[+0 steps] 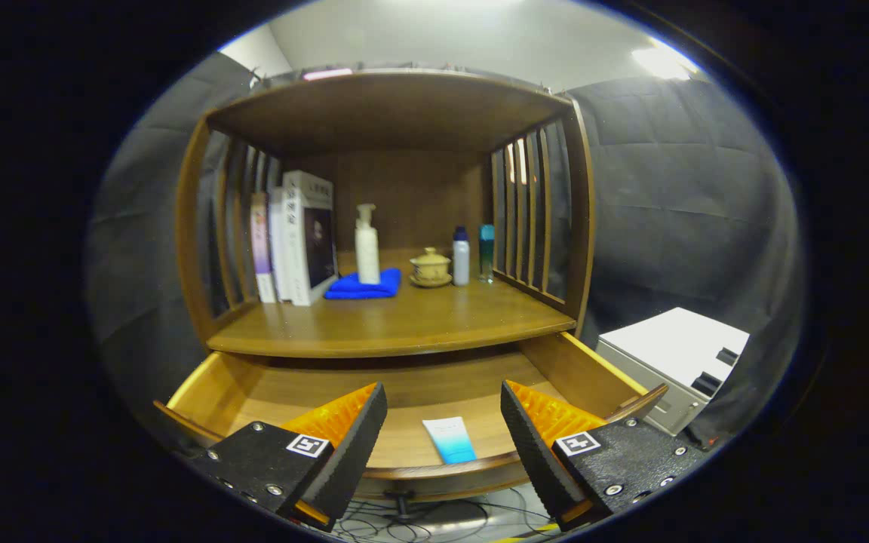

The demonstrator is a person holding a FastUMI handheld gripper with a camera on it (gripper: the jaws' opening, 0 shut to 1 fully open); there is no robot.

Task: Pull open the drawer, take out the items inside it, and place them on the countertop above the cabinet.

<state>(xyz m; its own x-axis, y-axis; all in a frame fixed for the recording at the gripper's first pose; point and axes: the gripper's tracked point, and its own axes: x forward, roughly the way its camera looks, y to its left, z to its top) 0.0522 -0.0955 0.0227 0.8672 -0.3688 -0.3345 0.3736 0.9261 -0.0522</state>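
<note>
We look forward from the gripper (442, 430), its fingers spread apart at the frame's bottom, facing the cabinet head-on from close by, just above the pulled-out drawer (404, 392); the countertop (397, 320) fills centre frame.

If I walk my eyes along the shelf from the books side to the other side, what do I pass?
Books → white pump bottle standing on the blue cloth → lidded teacup → white bottle → teal bottle. The gripper fingers are open over the drawer.

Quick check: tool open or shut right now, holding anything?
Tool: open, holding nothing; the tube lies in the open drawer, between the fingers.
</note>
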